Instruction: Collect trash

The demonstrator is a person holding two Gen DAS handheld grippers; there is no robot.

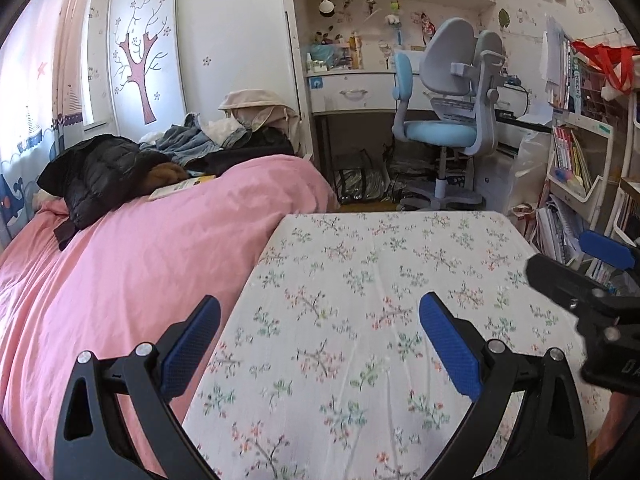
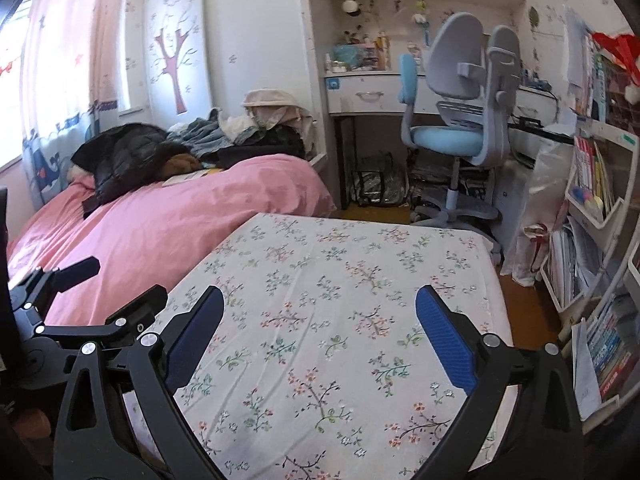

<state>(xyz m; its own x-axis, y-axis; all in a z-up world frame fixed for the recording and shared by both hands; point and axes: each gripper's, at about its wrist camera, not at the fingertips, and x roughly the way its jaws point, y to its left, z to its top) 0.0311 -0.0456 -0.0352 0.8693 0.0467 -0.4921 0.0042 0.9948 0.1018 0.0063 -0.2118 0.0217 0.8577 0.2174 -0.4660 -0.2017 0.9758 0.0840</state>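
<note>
Two claws hang side by side over a surface draped in a floral cloth (image 1: 372, 280), both spread wide and holding nothing, which reads as a ready stance before any target is picked.

To the far left, a bed with a pink cover (image 1: 132, 248) runs along the surface's left edge; a black puffer jacket (image 1: 96, 176) and a heap of clothes (image 1: 212, 140) sit at its far end, seemingly dropped there rather than stowed. A flat yellow booklet (image 1: 182, 187) lies just beside the jacket.

The left claw (image 1: 320, 344) hovers over the near left part of the surface, blue pads parted. The right claw (image 2: 320, 344) hovers over the near middle, equally wide, so either could drop onto something small.

No trash shows on the floral cloth in either view; I cannot tell where the target lies. Judging from the clutter, it may be near the desk, under the blue chair (image 1: 444, 120), or by the bookshelf (image 1: 576, 160) beyond the right edge.
</note>
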